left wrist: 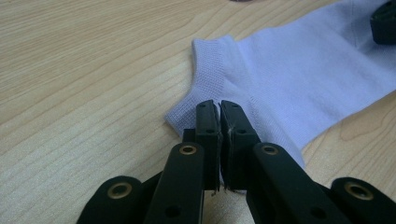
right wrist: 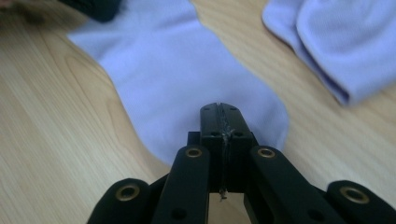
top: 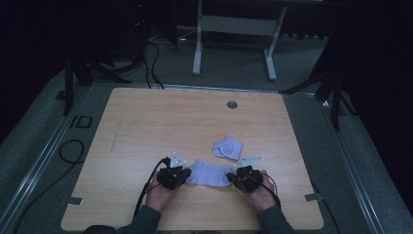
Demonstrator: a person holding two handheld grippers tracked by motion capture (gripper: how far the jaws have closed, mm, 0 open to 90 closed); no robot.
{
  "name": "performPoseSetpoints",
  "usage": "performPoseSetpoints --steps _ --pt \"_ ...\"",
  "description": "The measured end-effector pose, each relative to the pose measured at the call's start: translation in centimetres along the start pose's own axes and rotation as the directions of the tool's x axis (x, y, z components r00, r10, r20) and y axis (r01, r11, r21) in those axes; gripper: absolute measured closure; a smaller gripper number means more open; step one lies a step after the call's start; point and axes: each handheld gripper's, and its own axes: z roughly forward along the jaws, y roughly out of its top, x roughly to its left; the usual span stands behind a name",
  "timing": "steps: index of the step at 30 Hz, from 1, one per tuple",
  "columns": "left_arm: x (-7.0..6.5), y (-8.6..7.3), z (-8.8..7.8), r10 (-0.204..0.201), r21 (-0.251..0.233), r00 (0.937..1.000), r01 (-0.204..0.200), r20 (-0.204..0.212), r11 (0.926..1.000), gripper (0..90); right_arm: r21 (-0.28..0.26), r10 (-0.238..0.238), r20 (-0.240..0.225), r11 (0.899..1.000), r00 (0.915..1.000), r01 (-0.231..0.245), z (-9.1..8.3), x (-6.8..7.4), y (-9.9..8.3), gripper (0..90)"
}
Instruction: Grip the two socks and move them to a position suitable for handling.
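- A pale lilac sock (top: pixel 210 173) lies flat on the wooden worktop (top: pixel 146 122), stretched between the two hands near the person's edge.
- The left gripper (left wrist: pixel 219 109) has its jaws closed on the cuff end of the sock, at the corner below the ribbed band; in the left gripper view the cloth runs in under the tips.
- The right gripper (right wrist: pixel 220 114) has its jaws closed on the toe end; in the right gripper view the rounded edge of the sock passes beneath the tips, so I judge it pinched there, though the cloth between the pads is thin and hard to make out.
- A second sock (top: pixel 227 147) of the same colour lies crumpled just beyond the first one, near the right hand, apart from it.
- The step in hand looks like taking hold of both ends of the flat sock, ready to fold it or to carry it to its mate.
- The next move calls for both grips to hold while the hands lift together, and for one end to be brought over the other without the thin cloth slipping out.
- No brand, label or writing can be read on either sock or on the worktop.
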Motion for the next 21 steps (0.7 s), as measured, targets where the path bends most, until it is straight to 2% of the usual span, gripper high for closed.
performPoseSetpoints --steps 4,5,7,16,21 --pt "0.0 0.0 0.0 0.000 -0.001 1.0000 0.000 -0.001 1.0000 86.4 0.015 0.009 0.018 1.000 0.9998 -0.009 -0.1 -0.4 -1.0 89.2" --pt "0.0 0.0 0.0 -0.001 -0.001 1.0000 0.001 0.000 1.0000 86.3 0.023 0.026 0.025 0.999 0.9993 -0.027 0.0 -0.6 -1.4 89.2" --pt "0.0 -0.1 -0.1 -0.003 0.000 1.0000 0.003 0.000 1.0000 86.3 0.016 0.038 0.015 0.999 0.9992 -0.038 -0.1 -0.8 -1.5 89.2" --pt "0.0 -0.5 -0.8 -0.011 0.019 0.9999 0.011 0.006 0.9998 86.1 0.006 0.055 0.012 0.998 0.9984 -0.055 -0.1 -2.0 -1.6 89.3" --pt "-0.3 -0.7 -1.0 -0.009 0.019 0.9999 0.009 0.010 0.9998 84.3 0.022 0.050 0.012 0.998 0.9987 -0.050 0.1 -2.3 -1.1 88.5"
